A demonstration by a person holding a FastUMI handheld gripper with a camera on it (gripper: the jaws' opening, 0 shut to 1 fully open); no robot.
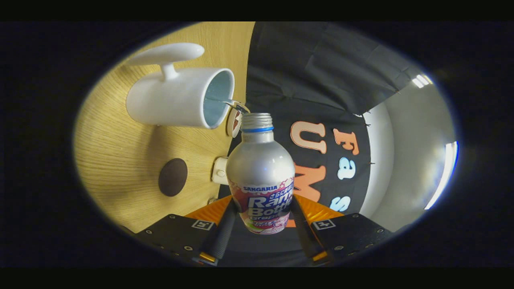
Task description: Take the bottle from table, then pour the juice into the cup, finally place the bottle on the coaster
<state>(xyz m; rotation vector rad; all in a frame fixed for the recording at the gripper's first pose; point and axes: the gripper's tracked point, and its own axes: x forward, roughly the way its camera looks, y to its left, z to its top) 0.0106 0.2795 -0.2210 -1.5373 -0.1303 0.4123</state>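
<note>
Gripper (261, 224) clamped on the bottle (260, 172) — both fingers press on the labelled lower body, one on each side. Bottle is silver with a threaded open neck and a blue ring under the thread; cap is off.

View is rolled hard, so the wooden table (116, 160) reads as a wall on the left and the booth's black cloth fills the middle behind the bottle. Bottle mouth sits just beside the rim of the white cup (180, 98), which stands on the table with its opening facing the bottle; cup interior looks pale blue. Cannot tell whether any liquid is flowing.

White spoon-shaped piece (168, 56) sticks out from the cup's far side on a short stem, probably the handle. Dark round coaster (172, 177) lies flat on the table, nearer than the cup and well apart from it, nothing on it. Small white fitting (219, 171) at the table edge, just beside the bottle's shoulder.

Surface: light wood grain, clean. Room: pale wall and ceiling right of the cloth — bright strip lights (445, 176) on it.
</note>
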